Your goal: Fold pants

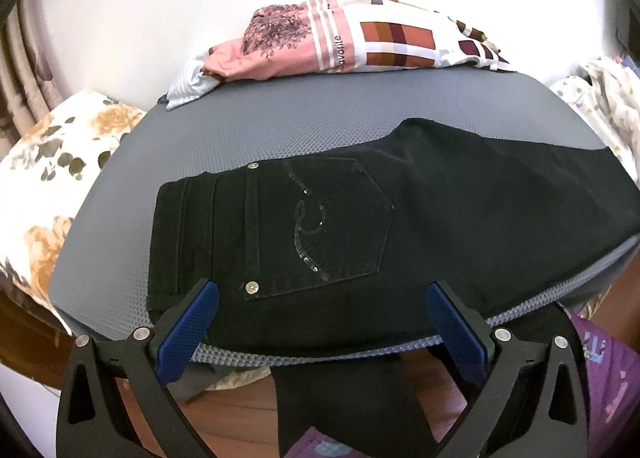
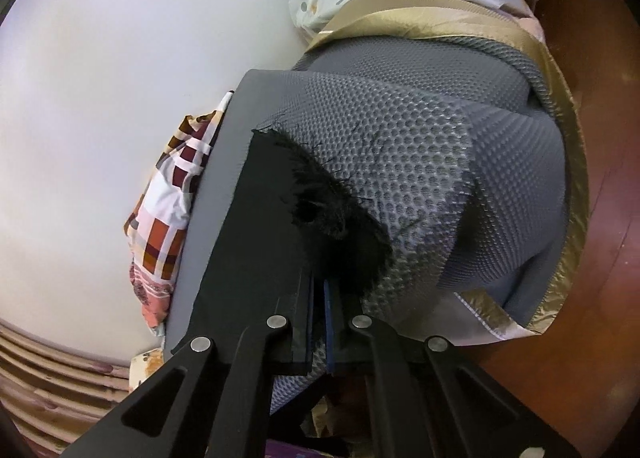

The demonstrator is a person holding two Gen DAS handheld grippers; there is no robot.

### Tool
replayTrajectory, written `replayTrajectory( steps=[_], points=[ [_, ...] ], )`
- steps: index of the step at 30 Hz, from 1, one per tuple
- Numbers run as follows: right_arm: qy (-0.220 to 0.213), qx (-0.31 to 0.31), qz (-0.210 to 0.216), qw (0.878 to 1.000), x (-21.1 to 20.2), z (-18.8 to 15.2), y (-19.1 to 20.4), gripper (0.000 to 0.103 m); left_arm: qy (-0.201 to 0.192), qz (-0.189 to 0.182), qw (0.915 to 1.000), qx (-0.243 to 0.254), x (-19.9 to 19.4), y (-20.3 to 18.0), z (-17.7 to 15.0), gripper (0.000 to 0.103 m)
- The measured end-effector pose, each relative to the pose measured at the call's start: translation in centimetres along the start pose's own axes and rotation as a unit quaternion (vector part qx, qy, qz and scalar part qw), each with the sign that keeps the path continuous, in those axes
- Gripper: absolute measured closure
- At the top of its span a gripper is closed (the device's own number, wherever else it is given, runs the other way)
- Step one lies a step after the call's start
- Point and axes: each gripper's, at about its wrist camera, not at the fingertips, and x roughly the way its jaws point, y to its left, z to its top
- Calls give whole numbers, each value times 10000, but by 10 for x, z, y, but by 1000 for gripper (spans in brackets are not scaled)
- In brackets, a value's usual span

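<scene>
Right now I'm worrying that my right gripper (image 2: 320, 298) is pinching the grey mesh mat (image 2: 420, 177) along with the frayed hem of the black pants (image 2: 256, 225); lifting could be dragging the mat up too. Its jaws are closing tight at the hem, with cloth between them. My left gripper (image 1: 320, 322) is hanging wide open over the waistband, touching nothing. The pants are lying flat across the mat, pocket side up, legs trailing away to the right.

Your left wrist camera looks down across the black pants (image 1: 360, 225) on the grey mesh pad (image 1: 320, 125) from its near edge, while your right, rolled sideways, sits close over their frayed hem (image 2: 320, 201).
</scene>
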Motion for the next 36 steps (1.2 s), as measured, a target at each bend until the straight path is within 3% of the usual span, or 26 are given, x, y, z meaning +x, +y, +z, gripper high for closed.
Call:
replayTrajectory(
  steps=[2, 7, 10, 11, 12, 18, 22, 23, 24, 26, 32, 36],
  points=[
    [34, 50, 7, 10000, 3, 1, -4, 100, 38, 3, 10000, 50, 2, -2, -2, 0],
    [-135, 74, 25, 9999, -6, 7, -3, 91, 121, 144, 9997, 164, 6, -6, -3, 0],
    [-376, -352, -437, 9977, -14, 17, 7, 66, 105, 174, 9996, 198, 6, -8, -3, 0],
    [-424, -435, -513, 9968, -14, 20, 9, 52, 110, 180, 9996, 209, 6, -9, -4, 0],
    [-478, -516, -562, 9959, -13, 24, 11, 51, 133, 191, 9995, 231, 7, -9, -4, 0],
    [-305, -1023, -867, 9905, 5, 36, 31, 50, 180, 251, 9990, 315, 9, -13, -5, 0],
    [6, -1336, -926, 9867, 14, 25, 44, 51, 205, 218, 9990, 320, 10, -13, -6, 0],
    [74, -1564, -1087, 9817, 17, 19, 50, 56, 220, 215, 9990, 338, 11, -13, -6, 0],
    [126, -1706, -1160, 9784, 20, 16, 54, 69, 225, 216, 9989, 358, 11, -14, -6, 0],
    [335, -1465, -946, 9841, 23, 16, 48, 88, 198, 215, 9988, 397, 10, -14, -7, 0],
    [329, -130, 267, 9990, 9, 16, 7, 91, 196, 243, 9986, 438, 10, -14, -7, 0],
    [375, -74, 332, 9987, 10, 13, 3, 86, 244, 215, 9986, 420, 12, -14, -8, 0]
  ],
)
